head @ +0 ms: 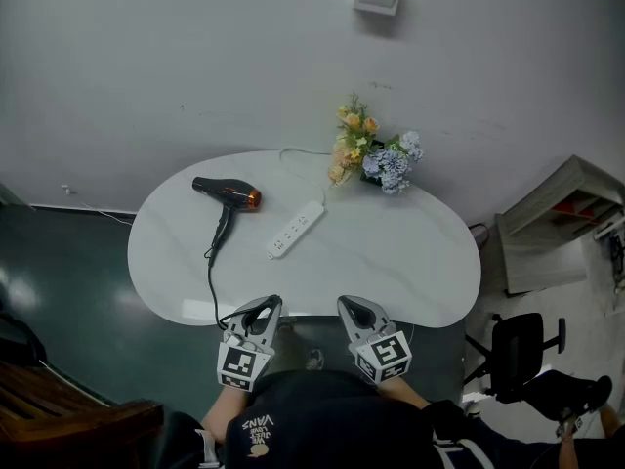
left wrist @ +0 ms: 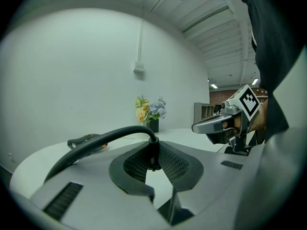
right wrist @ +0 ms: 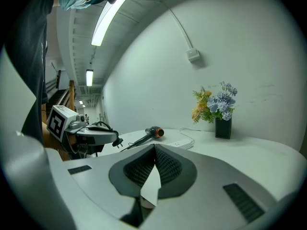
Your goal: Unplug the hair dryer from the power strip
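An office-like room, with ceiling strip lights (right wrist: 108,18), swivel chair (head: 518,350) and shelf unit (head: 566,213).

White letters (head: 256,422) on the person's black top (head: 332,428), upside down, read VANS; the smaller print below is too tiny.

Table (head: 391,262): hair dryer (head: 227,193), power strip (head: 296,229), flowers (head: 377,158)

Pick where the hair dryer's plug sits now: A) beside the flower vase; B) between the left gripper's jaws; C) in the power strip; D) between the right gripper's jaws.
B: the left gripper clamps the plug, prongs bare, well away from the power strip.
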### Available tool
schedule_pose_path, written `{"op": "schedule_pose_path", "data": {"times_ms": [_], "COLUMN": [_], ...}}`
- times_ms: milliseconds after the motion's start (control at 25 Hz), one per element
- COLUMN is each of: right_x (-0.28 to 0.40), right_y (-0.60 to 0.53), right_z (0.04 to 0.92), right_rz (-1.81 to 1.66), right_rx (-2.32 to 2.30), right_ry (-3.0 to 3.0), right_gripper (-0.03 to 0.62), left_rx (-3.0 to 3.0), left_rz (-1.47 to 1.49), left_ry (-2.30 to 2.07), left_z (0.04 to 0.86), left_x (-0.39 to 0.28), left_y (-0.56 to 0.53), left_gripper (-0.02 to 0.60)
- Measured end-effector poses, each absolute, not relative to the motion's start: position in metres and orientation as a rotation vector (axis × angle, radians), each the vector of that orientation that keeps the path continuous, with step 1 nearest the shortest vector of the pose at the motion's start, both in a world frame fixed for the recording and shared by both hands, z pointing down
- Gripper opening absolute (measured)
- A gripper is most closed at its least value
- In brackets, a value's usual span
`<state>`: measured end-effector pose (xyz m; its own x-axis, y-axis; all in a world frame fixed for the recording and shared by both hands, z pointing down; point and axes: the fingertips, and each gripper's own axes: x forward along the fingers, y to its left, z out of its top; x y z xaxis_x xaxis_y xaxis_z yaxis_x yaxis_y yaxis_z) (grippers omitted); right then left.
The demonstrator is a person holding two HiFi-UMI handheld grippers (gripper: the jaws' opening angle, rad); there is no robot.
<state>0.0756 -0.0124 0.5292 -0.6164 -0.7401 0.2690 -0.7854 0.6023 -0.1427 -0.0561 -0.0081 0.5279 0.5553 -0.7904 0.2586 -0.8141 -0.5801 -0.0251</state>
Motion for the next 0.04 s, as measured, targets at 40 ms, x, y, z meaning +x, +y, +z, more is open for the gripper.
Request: {"op": "schedule_pose_path", "data": {"times_ms": [40], "right_x": [0.0756], "right_y": [-0.0130], "right_z": [0.5291], "right_rz": [0.369], "right_rx": [1.275], "right_ry": [-2.646], "right_gripper": [0.043], "left_rx": [2.686], "left_rz": [0.370], "left_ry": [-1.387], "left_z": [0.5276], "left_x": [-0.0557], "left_y": [-0.0088], "left_gripper": [0.063]}}
